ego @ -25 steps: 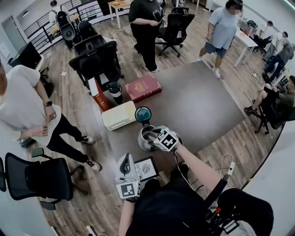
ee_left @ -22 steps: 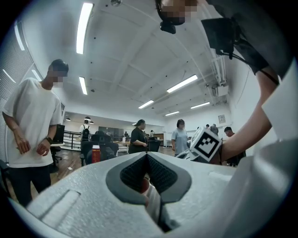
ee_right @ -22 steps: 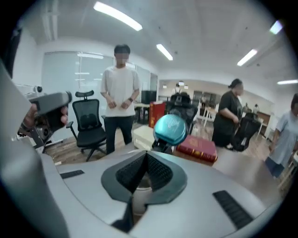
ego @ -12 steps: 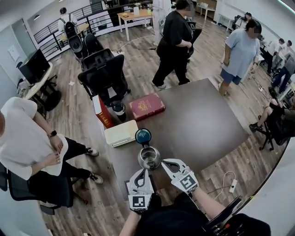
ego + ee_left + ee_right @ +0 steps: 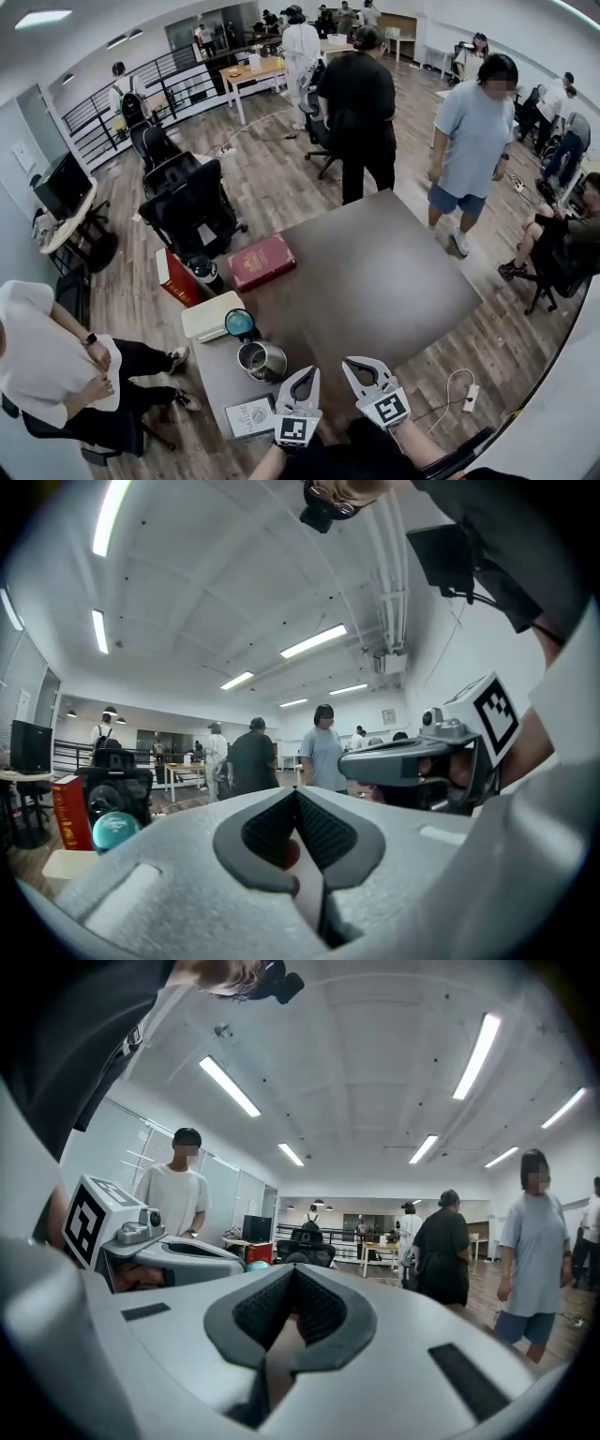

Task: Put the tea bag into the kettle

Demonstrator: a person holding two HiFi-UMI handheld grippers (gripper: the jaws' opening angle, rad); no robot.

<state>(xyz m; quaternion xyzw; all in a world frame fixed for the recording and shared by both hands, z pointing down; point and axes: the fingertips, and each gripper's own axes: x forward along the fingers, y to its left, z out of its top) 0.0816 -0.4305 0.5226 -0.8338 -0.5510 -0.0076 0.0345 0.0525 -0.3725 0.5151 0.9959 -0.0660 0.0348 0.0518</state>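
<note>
A dark table [image 5: 394,281] dominates the room. Along its left side lie a red book [image 5: 262,262] and, nearer, a cream box [image 5: 208,316]. Nearer still stands the steel kettle [image 5: 262,361], its teal lid [image 5: 240,323] tipped open on the far side. Just right of the kettle, the left gripper [image 5: 296,797] and right gripper [image 5: 294,1271] hover side by side, each with jaws closed on nothing. The tea bag cannot be made out.

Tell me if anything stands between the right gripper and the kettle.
The left gripper does: it hangs beside the open kettle, in the line from the right gripper. Otherwise only bare table. No tea bag shows in either gripper's shut jaws.
</note>
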